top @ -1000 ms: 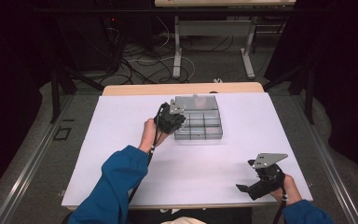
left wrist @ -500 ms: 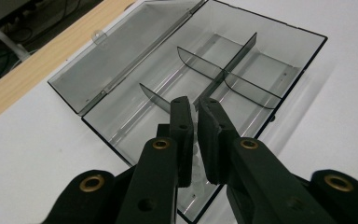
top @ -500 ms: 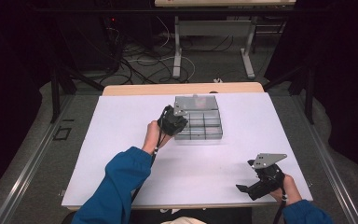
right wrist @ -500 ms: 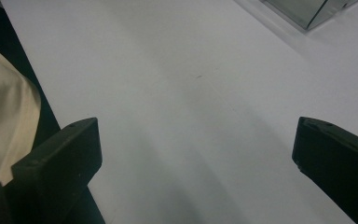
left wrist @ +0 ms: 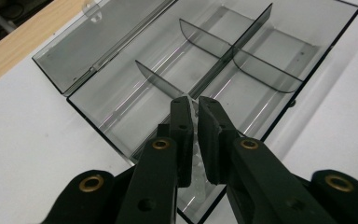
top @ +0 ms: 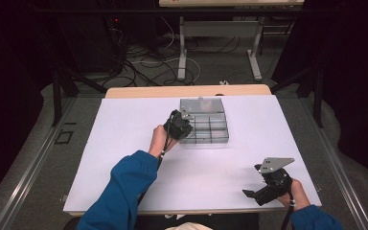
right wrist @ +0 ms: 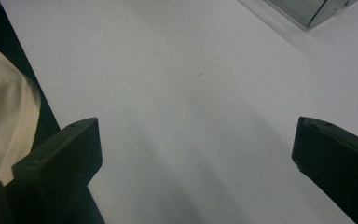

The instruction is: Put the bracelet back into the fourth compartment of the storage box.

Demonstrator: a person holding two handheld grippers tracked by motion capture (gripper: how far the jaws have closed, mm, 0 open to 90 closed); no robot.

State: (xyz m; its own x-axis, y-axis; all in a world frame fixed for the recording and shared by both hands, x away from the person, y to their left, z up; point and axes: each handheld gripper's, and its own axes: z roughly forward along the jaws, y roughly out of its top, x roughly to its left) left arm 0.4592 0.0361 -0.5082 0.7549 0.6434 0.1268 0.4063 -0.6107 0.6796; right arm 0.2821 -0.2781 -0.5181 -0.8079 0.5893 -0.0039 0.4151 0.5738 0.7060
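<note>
Left tool (left wrist: pixel 193 109), jaws clamped on a clear divider (left wrist: pixel 196 154) at the near wall of the open compartment box (top: pixel 204 125); since a second ago it has edged in over the box, suggesting the divider is being seated or drawn. Forearm reaches forward across the desk (top: pixel 124 124). Right tool (top: pixel 267 188), jaws apart, rests near the desk's front edge.

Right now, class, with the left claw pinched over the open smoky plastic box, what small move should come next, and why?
Probably a short lowering. The left claw is shut on a thin clear plastic divider above the smoky grey compartment box, near its middle partition, so it likely needs seating into the box before release.
</note>
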